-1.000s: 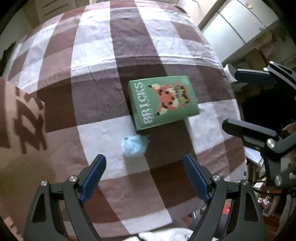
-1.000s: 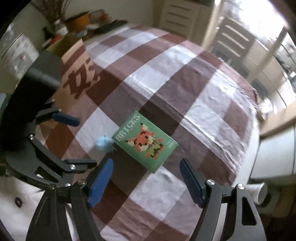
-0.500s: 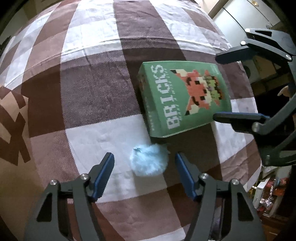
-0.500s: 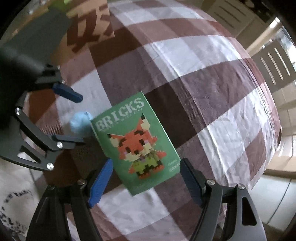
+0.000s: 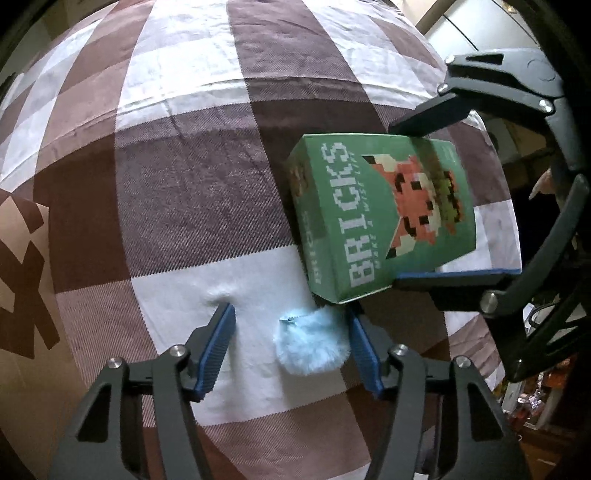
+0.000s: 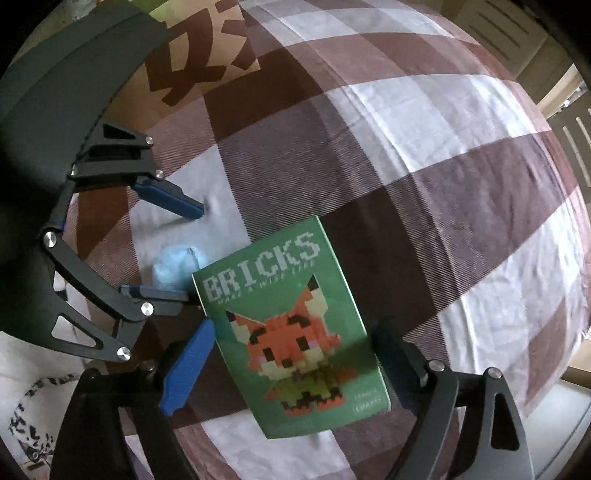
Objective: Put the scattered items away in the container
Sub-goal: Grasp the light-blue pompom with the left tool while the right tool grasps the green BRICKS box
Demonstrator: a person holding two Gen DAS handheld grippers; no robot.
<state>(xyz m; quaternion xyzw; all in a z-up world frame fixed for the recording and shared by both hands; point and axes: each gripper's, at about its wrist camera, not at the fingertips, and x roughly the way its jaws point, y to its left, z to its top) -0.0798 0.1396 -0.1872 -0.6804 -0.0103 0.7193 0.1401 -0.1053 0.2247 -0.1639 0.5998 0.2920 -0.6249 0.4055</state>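
A green "BRICKS" box (image 5: 384,218) with a pixel fox lies flat on the checked cloth; it also shows in the right wrist view (image 6: 295,325). A fluffy light-blue pom-pom (image 5: 314,343) lies beside the box's near corner, seen too in the right wrist view (image 6: 173,267). My left gripper (image 5: 290,350) is open, down at the cloth, its fingers either side of the pom-pom. My right gripper (image 6: 288,362) is open, its fingers straddling the box's long sides, close to them; contact is unclear. It also shows in the left wrist view (image 5: 443,206).
A brown cardboard box (image 6: 199,55) with dark printed marks stands at the left of the table, also in the left wrist view (image 5: 22,280). White cabinets (image 5: 480,26) stand beyond the table's far edge. A white printed cloth (image 6: 33,406) lies at the near left.
Both grippers have come down and forward. The left fingers now flank the pom-pom; the right fingers now straddle the green box and have narrowed around it.
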